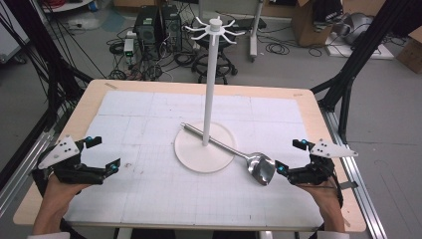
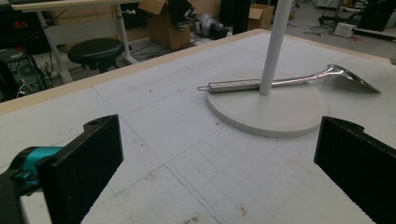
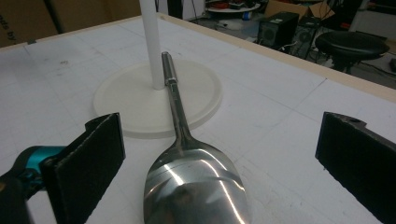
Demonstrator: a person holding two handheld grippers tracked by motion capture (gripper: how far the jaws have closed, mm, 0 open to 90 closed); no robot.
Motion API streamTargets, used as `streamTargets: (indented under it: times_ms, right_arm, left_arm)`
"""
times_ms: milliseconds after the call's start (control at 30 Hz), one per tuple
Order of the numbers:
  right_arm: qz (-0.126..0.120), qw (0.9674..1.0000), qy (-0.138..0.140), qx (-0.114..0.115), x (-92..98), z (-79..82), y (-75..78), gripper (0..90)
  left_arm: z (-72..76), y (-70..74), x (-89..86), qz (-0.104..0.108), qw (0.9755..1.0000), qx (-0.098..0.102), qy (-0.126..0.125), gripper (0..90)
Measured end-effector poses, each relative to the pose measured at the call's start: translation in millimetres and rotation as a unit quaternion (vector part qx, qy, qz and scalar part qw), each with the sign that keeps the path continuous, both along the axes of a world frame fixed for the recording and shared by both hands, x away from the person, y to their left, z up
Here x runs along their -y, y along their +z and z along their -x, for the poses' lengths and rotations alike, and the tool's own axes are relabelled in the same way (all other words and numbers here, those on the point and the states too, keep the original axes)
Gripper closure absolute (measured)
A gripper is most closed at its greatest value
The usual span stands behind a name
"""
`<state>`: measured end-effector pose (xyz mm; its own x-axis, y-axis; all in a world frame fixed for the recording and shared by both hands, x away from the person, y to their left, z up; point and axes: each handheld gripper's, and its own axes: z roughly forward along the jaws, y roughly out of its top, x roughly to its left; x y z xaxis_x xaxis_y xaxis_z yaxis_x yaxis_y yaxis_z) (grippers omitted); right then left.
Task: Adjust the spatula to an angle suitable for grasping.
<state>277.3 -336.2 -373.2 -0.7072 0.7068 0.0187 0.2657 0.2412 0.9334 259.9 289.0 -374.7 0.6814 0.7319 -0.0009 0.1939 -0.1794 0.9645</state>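
From where I stand there is hardly any writing to read: only a scrap of dark print, something like "s by", on the brown cardboard box point(image 3: 18, 23) at the top left of the right gripper view, cut off by the edge. The white mat point(image 1: 149, 189) on the table carries a faint printed grid but no numbers or words I can make out. The cardboard boxes point(image 2: 163, 23) on the floor beyond the table show patches that may be labels, too small and blurred to read.
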Motion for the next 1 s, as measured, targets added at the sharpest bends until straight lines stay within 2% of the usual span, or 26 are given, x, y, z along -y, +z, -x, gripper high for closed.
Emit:
streamTargets:
  times_ms: [367, 633, 733, 833, 1000]
  right_arm:
    - [0.004, 0.9999, 0.01, -0.002, -3.9, -3.3, -0.1, 0.3]
    - [0.017, 0.9998, 0.007, -0.011, -6.9, -3.6, 1.3, 0.3]
    - [0.029, 0.9994, 0.019, -0.005, -10.1, -3.9, 2.6, 0.3]
    - [0.037, 0.9991, 0.018, -0.005, -13.1, -5.0, 4.6, 0.3]
    - [0.049, 0.9984, 0.023, -0.018, -21.7, -9.4, 6.4, 0.3]
  left_arm:
    - [-0.2, -0.4, -1.5, -0.002, 1.0, 0.001, 0.003, 1.7]
    - [-0.3, -3.3, -0.2, -0.007, 1.0, -0.004, 0.0, 1.8]
    - [-0.1, -3.6, -0.1, -0.006, 1.0, -0.005, -0.001, 1.7]
    - [0.2, -4.2, -0.1, -0.006, 1.0, -0.006, -0.003, 1.8]
    - [0.1, -5.7, -1.3, -0.008, 0.9999, -0.007, -0.002, 1.8]
